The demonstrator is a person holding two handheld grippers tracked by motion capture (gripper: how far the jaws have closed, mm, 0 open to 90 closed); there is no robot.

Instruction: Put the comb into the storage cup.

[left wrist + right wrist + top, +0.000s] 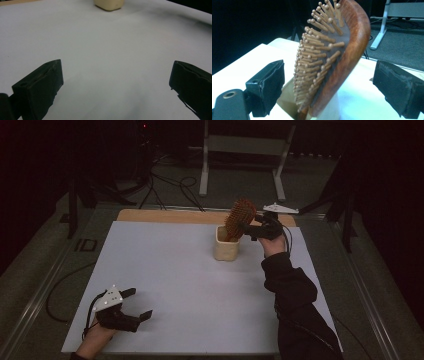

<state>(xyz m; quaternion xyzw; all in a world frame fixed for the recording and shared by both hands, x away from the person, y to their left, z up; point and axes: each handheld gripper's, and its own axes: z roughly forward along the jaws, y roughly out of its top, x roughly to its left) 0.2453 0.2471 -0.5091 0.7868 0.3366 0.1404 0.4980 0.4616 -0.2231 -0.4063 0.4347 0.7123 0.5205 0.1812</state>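
White sheeting covers the table (190,285), with a strip of bare wood along its far edge and a dark floor with cables and a grey stand beyond. At about eight o'clock on the sheet, the left gripper (136,304) rests near the front edge in the person's left hand, its jaws spread wide with nothing but bare sheet between them, as the left gripper view confirms. Toward one o'clock stands a cream cup (226,245), and a wooden hairbrush (240,217) sits handle-down in it, its bristled head leaning up and to the right. Just right of the brush head, at about two o'clock, the right gripper (251,230) hovers in the person's right hand; its jaws stand wide on either side of the brush head, and the pads appear clear of it, though the dim high view makes that hard to confirm.
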